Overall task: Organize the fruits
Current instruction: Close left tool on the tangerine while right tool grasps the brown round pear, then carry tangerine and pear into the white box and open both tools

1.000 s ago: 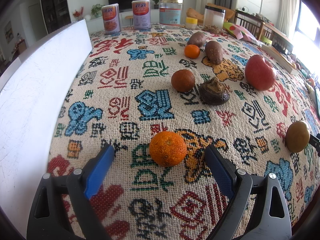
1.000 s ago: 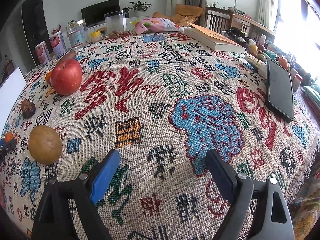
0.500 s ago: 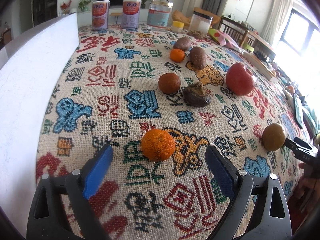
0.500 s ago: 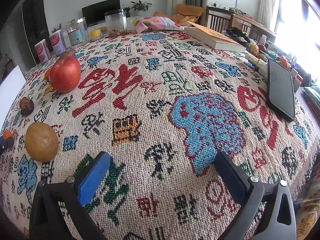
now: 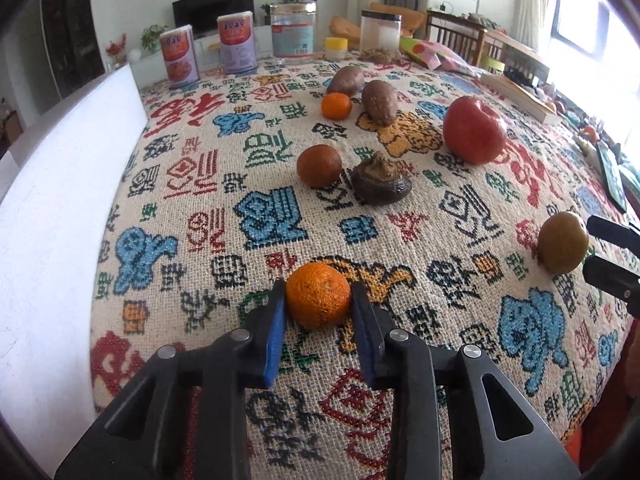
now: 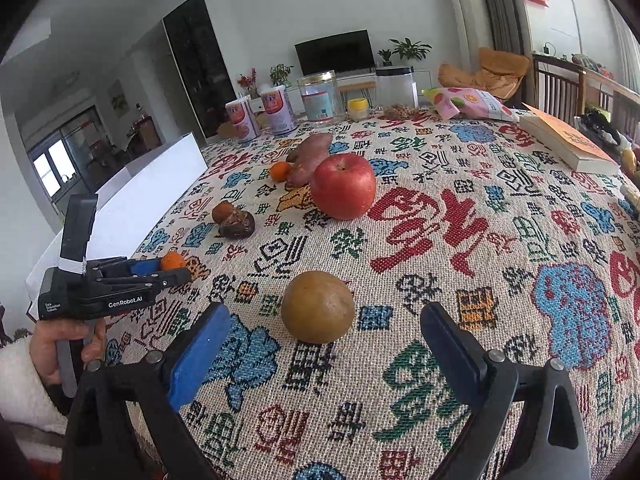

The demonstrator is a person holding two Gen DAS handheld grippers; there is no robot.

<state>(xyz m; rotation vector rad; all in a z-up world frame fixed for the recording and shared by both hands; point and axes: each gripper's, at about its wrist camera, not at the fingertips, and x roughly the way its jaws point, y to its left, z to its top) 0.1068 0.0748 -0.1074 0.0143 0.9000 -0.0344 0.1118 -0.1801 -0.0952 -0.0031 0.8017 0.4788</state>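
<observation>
My left gripper is shut on an orange tangerine that rests on the patterned tablecloth; the right wrist view shows it too. My right gripper is open, its pads either side of a brown-green round fruit, which also shows in the left wrist view. A red apple, a dark tangerine, a dark wrinkled fruit, a small orange and two brown tubers lie farther back.
A white board runs along the table's left edge. Two cans, a glass jar and a plastic container stand at the back. A snack bag, a book and a phone lie on the right.
My left gripper closed on the orange tangerine. My right gripper swung left and moved up to the brown-green fruit, which now sits between its open fingers.
</observation>
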